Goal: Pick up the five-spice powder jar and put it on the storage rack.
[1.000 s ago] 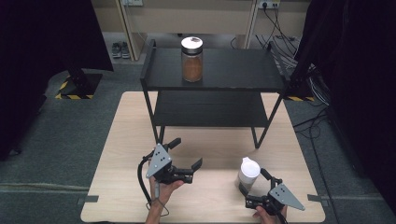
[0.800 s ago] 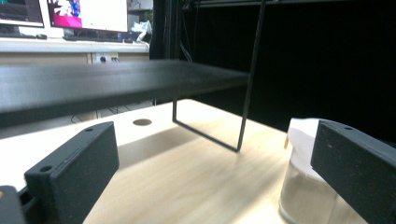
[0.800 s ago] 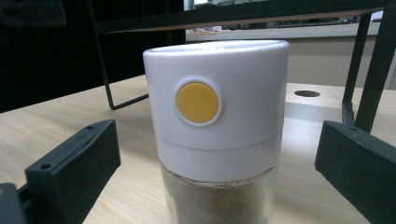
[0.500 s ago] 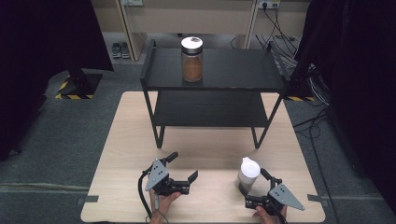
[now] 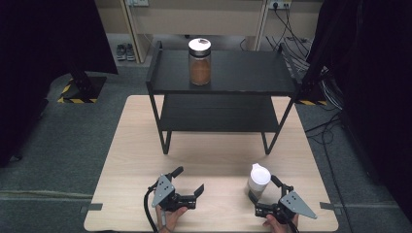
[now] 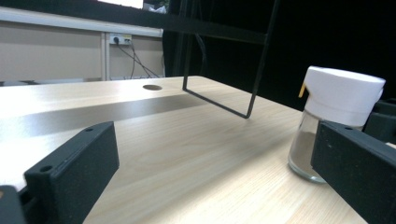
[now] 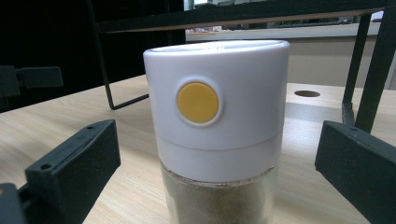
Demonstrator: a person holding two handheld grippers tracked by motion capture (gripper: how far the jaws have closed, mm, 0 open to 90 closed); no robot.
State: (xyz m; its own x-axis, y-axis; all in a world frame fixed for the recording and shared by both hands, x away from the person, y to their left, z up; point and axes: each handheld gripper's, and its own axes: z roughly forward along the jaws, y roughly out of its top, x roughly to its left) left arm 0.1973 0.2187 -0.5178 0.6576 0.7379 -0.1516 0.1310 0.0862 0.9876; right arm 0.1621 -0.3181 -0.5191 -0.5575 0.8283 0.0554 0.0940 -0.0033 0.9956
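Two pairs of tongs sit low at the near edge of the table [image 5: 126, 145], and the work in hand looks like picking up the white-capped spice jar [image 5: 259, 180] with the right tongs [image 5: 265, 199]. That jar stands upright on the table at the near right, in front of the black two-tier shelf rack [image 5: 221, 92]. In the right gripper view the jar [image 7: 217, 135] fills the gap between the two black jaws, which stand wide apart on either side and touch nothing; glass and brownish powder show below the cap with its yellow button.

To close well, I judge the right tongs should slide a little further forward so the jaws bracket the jar's full width, then close squarely on the cap or just below it, not on its rounded edge. Keep the tool level: a tilted squeeze could tip so tall and narrow a jar.

The left tongs [image 5: 187, 187] are also spread wide and hold nothing; in the left gripper view the jar [image 6: 334, 126] stands off to the side, apart from them. Best to hold them off from the jar during the grasp.

One brown-filled jar with a white lid [image 5: 199, 61] already stands on the rack's top shelf.
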